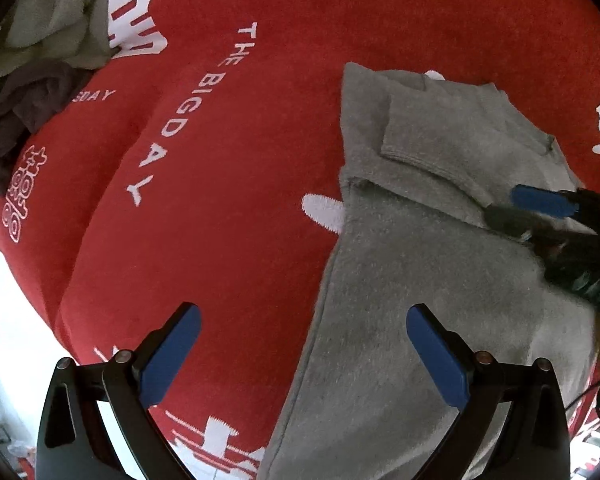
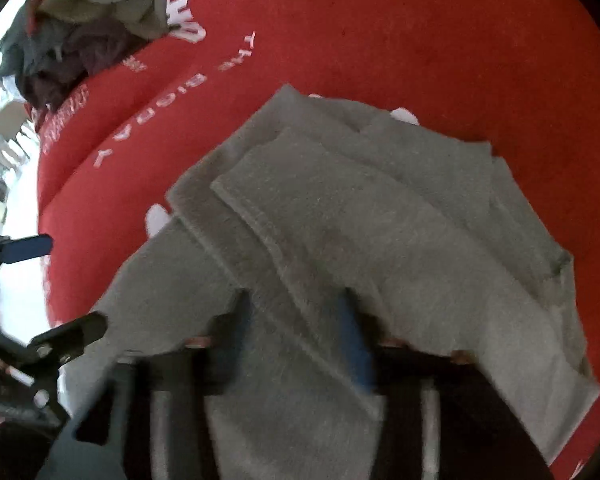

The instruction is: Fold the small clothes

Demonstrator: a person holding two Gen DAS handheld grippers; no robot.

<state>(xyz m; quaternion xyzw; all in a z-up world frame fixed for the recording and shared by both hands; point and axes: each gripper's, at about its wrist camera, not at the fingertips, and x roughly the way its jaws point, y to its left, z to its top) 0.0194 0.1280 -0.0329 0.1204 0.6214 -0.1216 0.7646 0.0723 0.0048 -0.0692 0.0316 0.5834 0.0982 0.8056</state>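
Two grippers are hanging over a red cloth [image 1: 284, 128] printed with white letters. At the far left, a pile of clothes [image 1: 40, 60] in pale green, grey and dark brown is lying bunched on that cloth. Nearer, the left gripper [image 1: 303, 354] is pointing steeply down with its blue pads [image 1: 172, 354] standing wide apart and nothing between them; the left pad is hanging over bare red cloth, the right one over the edge of a grey shirt [image 1: 412, 264]. That shirt is lying flat on the red cloth, right of the middle, with one sleeve [image 1: 440, 140] folded in across its body. At the right, the right gripper [image 2: 296, 344] is reaching over the shirt with its jaws partly apart. Its view is blurred, and grey fabric is showing between the fingers [image 2: 356, 344], but the pads are not pressing on it.
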